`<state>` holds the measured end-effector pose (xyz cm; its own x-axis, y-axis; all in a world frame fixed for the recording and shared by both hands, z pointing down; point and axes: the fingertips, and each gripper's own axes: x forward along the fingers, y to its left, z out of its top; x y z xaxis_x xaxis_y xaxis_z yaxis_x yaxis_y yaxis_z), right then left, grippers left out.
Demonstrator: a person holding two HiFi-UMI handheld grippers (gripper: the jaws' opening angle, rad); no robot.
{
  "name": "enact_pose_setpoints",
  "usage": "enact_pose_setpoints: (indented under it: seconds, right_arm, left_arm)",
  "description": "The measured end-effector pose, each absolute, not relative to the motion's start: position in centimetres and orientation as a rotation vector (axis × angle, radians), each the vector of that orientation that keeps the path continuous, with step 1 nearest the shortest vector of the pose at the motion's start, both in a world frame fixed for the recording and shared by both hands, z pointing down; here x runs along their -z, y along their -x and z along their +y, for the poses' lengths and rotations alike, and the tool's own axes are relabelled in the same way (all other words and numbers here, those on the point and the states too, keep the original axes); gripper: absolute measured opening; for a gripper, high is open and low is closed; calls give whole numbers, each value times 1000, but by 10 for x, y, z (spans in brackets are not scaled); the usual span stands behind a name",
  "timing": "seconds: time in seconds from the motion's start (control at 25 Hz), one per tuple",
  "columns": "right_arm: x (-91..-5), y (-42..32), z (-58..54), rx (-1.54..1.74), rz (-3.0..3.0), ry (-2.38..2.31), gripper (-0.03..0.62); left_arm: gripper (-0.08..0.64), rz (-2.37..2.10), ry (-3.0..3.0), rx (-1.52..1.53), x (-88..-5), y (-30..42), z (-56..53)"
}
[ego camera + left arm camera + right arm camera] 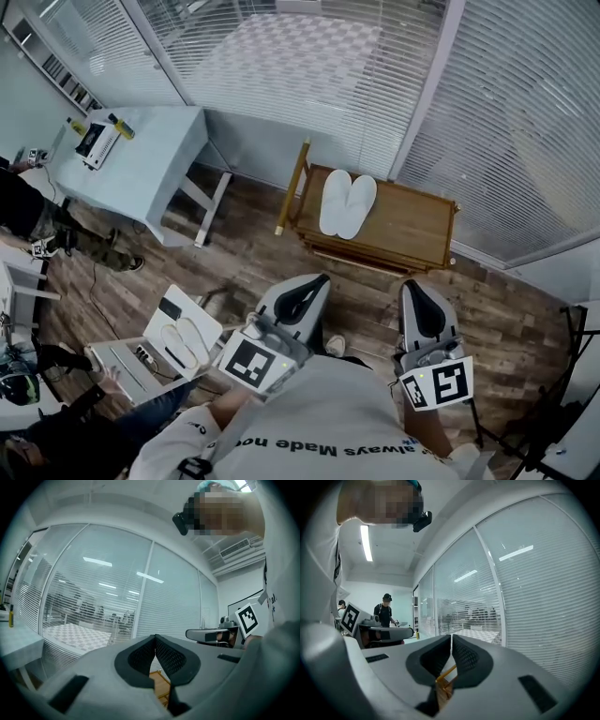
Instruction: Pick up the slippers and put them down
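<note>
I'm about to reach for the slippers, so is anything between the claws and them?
Nothing visible does. The left claw and right claw, both shut, point toward the slippers, which lie uncovered, side by side, on the wooden table.

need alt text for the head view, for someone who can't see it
Seen from above, a pair of white slippers lies side by side on a low wooden table by a glass wall. Nearer the camera, the left gripper and right gripper are both shut and empty, short of the table.
</note>
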<state>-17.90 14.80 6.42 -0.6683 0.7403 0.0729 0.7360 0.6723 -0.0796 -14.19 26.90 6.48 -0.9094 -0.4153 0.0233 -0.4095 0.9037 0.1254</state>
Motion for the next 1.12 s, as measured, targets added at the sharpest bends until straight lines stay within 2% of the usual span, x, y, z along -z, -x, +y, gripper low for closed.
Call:
enact_pose_setpoints:
  seconds: [0.84, 1.12]
  right_arm:
    - [-49, 338, 293, 8, -2828, 1172, 18]
    - [-45, 371, 311, 18, -2870, 1123, 18]
  left_arm:
    - [12, -2946, -800, 178, -64, 307, 399]
    - [12, -2932, -852, 154, -65, 345, 418]
